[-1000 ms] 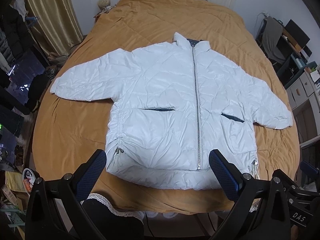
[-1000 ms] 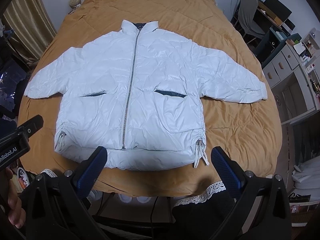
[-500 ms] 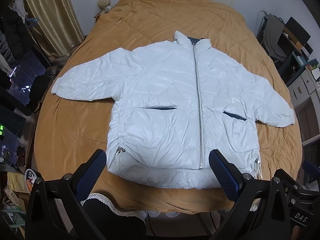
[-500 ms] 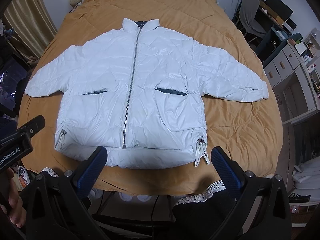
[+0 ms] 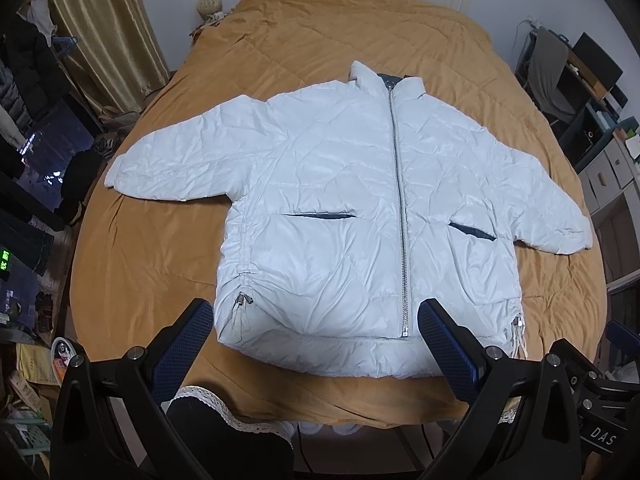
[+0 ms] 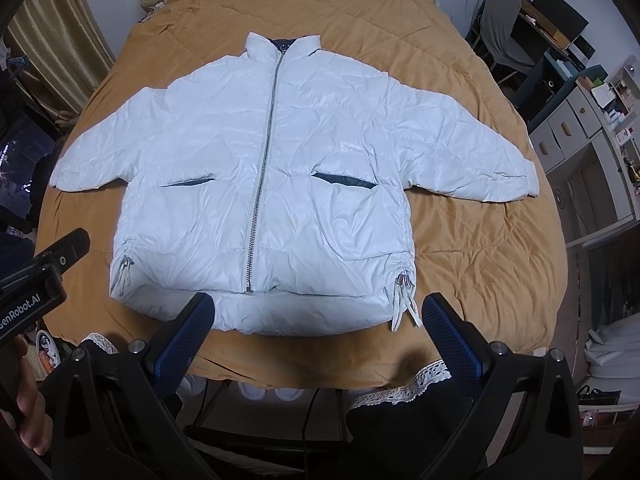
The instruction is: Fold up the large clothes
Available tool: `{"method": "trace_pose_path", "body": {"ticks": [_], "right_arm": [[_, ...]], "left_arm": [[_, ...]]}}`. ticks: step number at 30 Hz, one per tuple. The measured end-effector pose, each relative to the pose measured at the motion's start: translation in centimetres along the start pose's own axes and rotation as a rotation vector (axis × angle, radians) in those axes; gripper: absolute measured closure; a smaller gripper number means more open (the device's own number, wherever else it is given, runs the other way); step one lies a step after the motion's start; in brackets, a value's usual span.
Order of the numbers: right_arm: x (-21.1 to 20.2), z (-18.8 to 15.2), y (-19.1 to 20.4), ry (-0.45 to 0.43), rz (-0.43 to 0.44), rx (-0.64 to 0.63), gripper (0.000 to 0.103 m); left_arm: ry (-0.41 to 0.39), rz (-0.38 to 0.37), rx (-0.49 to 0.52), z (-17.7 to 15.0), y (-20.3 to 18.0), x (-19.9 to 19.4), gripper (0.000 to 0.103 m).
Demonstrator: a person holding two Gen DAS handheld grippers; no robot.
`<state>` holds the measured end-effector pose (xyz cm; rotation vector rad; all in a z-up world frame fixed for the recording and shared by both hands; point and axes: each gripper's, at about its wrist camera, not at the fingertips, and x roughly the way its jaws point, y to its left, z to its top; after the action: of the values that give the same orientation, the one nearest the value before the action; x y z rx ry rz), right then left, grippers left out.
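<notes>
Lying flat and face up on the orange quilt (image 5: 280, 80) of the bed, the pale puffer jacket (image 5: 340, 200) has its zipper (image 5: 400, 200) closed, its collar toward the headboard end and its hem (image 5: 320, 354) just inside the near edge, where the lace-trimmed bed skirt (image 6: 400, 390) hangs. Both sleeves are stretched out sideways, one toward the curtain-side edge (image 5: 168, 168) and one toward the edge by the drawers (image 6: 472, 160). No fold shows anywhere, so by my reading the task sits at its very start: sleeves must come in across the chest, then the body must be doubled over. The left gripper (image 5: 314, 346) hovers above the near edge with fingers spread wide and nothing between them; the right gripper (image 6: 318, 340) is likewise spread and empty, aimed at the hem near the drawcord toggle (image 6: 402, 282). Neither touches the fabric yet.
</notes>
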<state>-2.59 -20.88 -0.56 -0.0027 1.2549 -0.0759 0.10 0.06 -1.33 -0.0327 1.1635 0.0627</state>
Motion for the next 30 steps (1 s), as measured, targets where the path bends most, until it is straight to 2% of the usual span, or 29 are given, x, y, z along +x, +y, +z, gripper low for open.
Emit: {"method": "trace_pose_path", "body": {"ticks": [30], "right_arm": [[0.26,-0.19,0.16,0.021,0.005,-0.001,0.0]], "left_arm": [[0.014,0.001,0.003,-0.38,-0.17,0.39,0.001]]}}
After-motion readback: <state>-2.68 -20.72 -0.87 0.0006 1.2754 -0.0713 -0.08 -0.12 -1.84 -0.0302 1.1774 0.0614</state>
